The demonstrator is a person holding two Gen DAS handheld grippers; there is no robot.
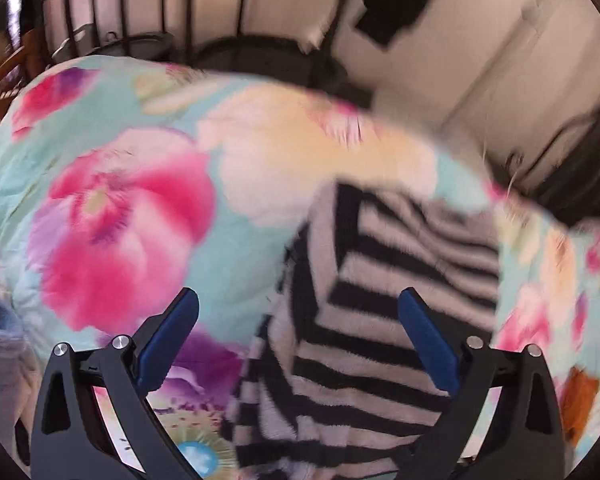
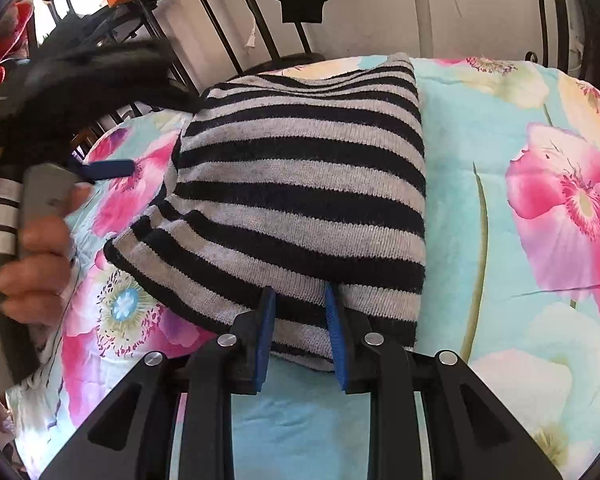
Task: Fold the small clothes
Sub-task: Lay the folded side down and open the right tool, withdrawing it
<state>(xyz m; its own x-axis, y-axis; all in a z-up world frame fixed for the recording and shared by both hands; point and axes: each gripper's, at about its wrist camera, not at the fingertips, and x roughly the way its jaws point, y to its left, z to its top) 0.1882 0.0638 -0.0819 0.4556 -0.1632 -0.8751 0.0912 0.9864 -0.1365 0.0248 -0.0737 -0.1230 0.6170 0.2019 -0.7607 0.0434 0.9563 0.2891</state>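
The black-and-grey striped sweater lay folded on the floral bedspread, its near hem pinched by the right gripper, while the left gripper gaped wide above it, holding nothing.

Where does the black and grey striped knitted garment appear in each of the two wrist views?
Left wrist view: the black and grey striped knitted garment fills the lower centre-right, below the open left gripper.
Right wrist view: it lies centre, its near edge between the fingers of the right gripper.
Shared landmark: the turquoise floral quilt beneath it.
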